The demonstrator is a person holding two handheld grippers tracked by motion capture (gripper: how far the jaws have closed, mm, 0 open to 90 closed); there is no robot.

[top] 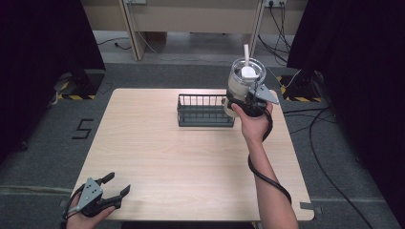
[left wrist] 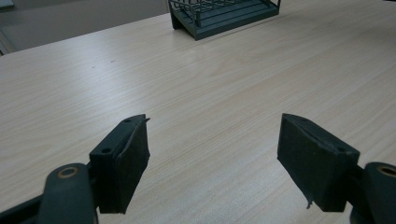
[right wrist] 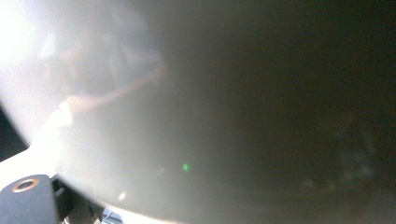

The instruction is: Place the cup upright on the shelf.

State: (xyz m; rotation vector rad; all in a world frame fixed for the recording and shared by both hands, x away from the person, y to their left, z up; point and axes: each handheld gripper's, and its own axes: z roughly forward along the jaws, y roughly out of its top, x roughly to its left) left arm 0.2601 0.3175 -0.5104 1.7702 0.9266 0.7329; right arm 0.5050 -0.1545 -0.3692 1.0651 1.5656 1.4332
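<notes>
The clear jar (top: 246,78) with a white lid piece and upright white stick is held aloft at the table's (top: 191,162) 1 o'clock edge, just beside the dark wire basket (top: 204,110). We note the right gripper (top: 241,102) clamped around its lower body. The left gripper (top: 117,188) rests at 7 o'clock, jaws spread, grasping nothing.
</notes>
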